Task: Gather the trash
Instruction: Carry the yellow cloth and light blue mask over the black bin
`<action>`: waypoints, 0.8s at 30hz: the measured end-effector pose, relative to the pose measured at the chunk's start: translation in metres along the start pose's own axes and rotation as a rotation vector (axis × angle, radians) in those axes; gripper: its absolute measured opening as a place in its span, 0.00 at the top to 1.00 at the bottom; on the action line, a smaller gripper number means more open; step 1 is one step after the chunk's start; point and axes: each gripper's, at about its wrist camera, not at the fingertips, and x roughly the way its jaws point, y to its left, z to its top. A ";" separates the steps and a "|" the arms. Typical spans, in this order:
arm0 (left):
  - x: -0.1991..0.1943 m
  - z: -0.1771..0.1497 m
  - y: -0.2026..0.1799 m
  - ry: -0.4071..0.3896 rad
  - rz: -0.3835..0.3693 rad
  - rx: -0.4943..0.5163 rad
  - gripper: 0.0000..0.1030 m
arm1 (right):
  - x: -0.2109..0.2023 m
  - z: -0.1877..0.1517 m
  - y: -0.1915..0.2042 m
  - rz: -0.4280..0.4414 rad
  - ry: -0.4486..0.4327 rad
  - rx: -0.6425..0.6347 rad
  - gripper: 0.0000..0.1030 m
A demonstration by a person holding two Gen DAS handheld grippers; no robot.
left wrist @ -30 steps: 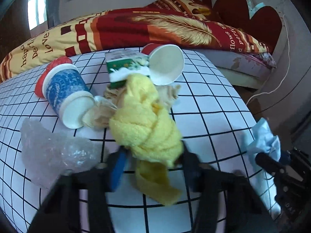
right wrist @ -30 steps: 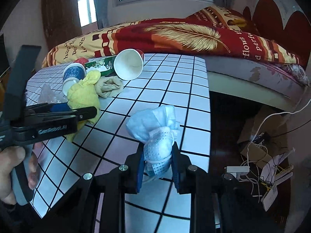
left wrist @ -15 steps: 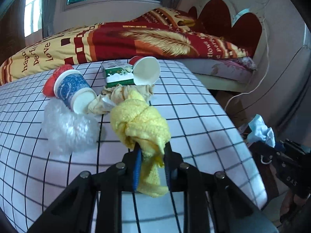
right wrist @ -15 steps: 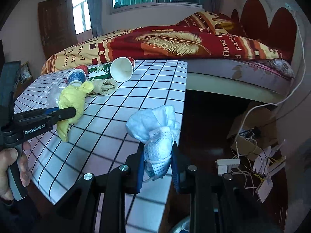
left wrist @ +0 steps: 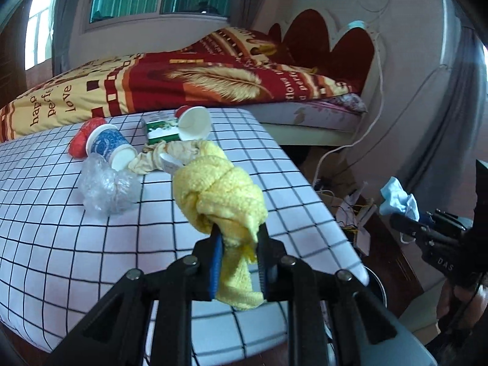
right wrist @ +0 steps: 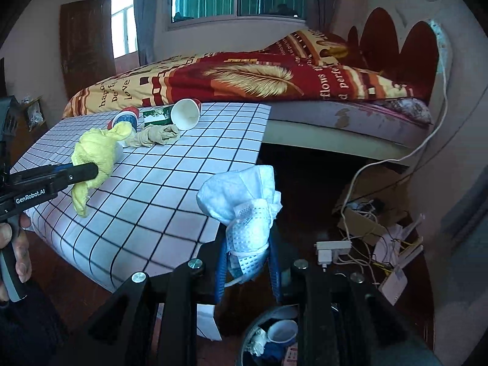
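My left gripper [left wrist: 239, 254] is shut on a knotted yellow cloth [left wrist: 219, 190] and holds it above the near right corner of the checked table [left wrist: 76, 244]; it also shows in the right wrist view [right wrist: 94, 155]. My right gripper [right wrist: 247, 265] is shut on a crumpled white and blue face mask [right wrist: 244, 201], off the table's edge and above a dark trash bin [right wrist: 268, 338] that holds a cup and scraps. On the table lie a blue paper cup [left wrist: 111, 148], a white paper cup [left wrist: 195, 123], a green carton [left wrist: 160, 128], a beige rag [left wrist: 166, 155] and crumpled clear plastic [left wrist: 105, 186].
A bed with a red and yellow blanket [left wrist: 189, 82] stands behind the table. Cables, a power adapter [right wrist: 332, 250] and cardboard litter the floor at the right. The bin's rim [left wrist: 376, 286] shows past the table's corner.
Both grippers have pulled back and to the right, away from the table, each with its load. The yellow cloth is lifted off the table. The mask now hangs over the bin.
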 end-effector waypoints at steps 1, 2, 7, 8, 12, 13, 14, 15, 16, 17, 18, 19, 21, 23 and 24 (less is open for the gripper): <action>-0.003 -0.002 -0.004 -0.002 -0.007 0.007 0.80 | -0.006 -0.003 -0.002 -0.006 -0.003 0.000 0.76; -0.006 -0.004 -0.008 -0.004 -0.013 0.012 0.80 | -0.010 -0.005 -0.003 -0.010 -0.003 0.000 0.76; -0.018 -0.014 -0.033 -0.006 -0.049 0.046 0.80 | -0.034 -0.023 -0.014 -0.038 -0.009 0.019 0.76; -0.020 -0.015 -0.037 -0.007 -0.055 0.054 0.80 | -0.039 -0.027 -0.017 -0.044 -0.008 0.027 0.76; -0.028 -0.021 -0.058 -0.010 -0.079 0.086 0.80 | -0.051 -0.042 -0.027 -0.065 -0.002 0.054 0.76; -0.029 -0.021 -0.063 -0.009 -0.086 0.094 0.80 | -0.054 -0.047 -0.030 -0.069 0.001 0.061 0.76; -0.030 -0.023 -0.068 -0.008 -0.093 0.104 0.80 | -0.056 -0.053 -0.033 -0.075 0.004 0.066 0.76; -0.031 -0.024 -0.074 -0.008 -0.099 0.115 0.80 | -0.058 -0.056 -0.036 -0.079 0.007 0.069 0.76; -0.032 -0.025 -0.078 -0.007 -0.104 0.124 0.80 | -0.060 -0.061 -0.038 -0.083 0.009 0.076 0.76; -0.032 -0.027 -0.083 -0.006 -0.109 0.132 0.80 | -0.062 -0.066 -0.042 -0.084 0.011 0.082 0.76; -0.032 -0.029 -0.089 -0.003 -0.116 0.143 0.80 | -0.064 -0.072 -0.046 -0.087 0.014 0.089 0.76; -0.032 -0.031 -0.094 0.000 -0.122 0.152 0.80 | -0.065 -0.077 -0.050 -0.091 0.019 0.097 0.76; -0.029 -0.034 -0.106 0.009 -0.136 0.169 0.80 | -0.067 -0.084 -0.057 -0.096 0.024 0.108 0.76; -0.028 -0.038 -0.116 0.016 -0.148 0.179 0.80 | -0.069 -0.092 -0.064 -0.103 0.029 0.123 0.76; -0.026 -0.040 -0.122 0.021 -0.157 0.187 0.80 | -0.070 -0.094 -0.066 -0.105 0.029 0.128 0.76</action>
